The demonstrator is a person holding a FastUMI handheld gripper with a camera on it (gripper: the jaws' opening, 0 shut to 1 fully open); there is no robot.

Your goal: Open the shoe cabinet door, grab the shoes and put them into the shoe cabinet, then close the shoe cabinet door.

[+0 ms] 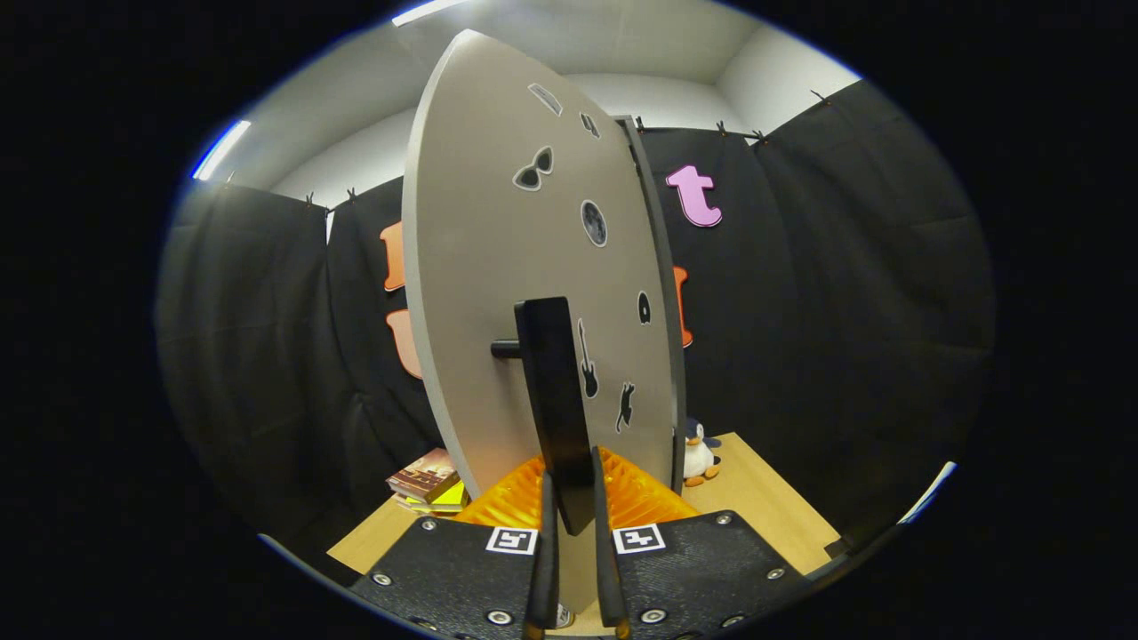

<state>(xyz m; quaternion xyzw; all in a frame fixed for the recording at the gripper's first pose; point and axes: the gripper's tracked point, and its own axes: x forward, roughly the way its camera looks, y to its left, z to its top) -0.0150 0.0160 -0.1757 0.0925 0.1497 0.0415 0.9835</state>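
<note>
In the gripper view, the tool (574, 524) is closed on the black handle (553, 400) of the shoe cabinet door (498, 267), with one finger pressed to each side of the handle's lower end. The handle is a tall, flat bar that stands off the door on a short round peg at its left side, which leaves room for the fingers to slip behind its edge and clamp it.

The door is a grey panel carrying several small stickers: sunglasses, a round dark disc, a guitar, a cat-like figure and others. It is seen nearly edge-on from close up, and a dark cabinet frame edge (662, 293) runs along its right side, so the door appears to be swung partly away from the cabinet body. Whether this is the opening or the closing swing cannot be told from this view. The cabinet's inside is hidden behind the panel, and the shoes cannot be located here.

Below the door, just beyond the fingers, there is a ribbed orange part (640, 498); what it belongs to is unclear. The wooden tabletop (765, 507) carries a small penguin toy (699, 455) right of the door's lower corner and a stack of books (428, 480) left of it, both well clear of the door's likely swing path.
</note>
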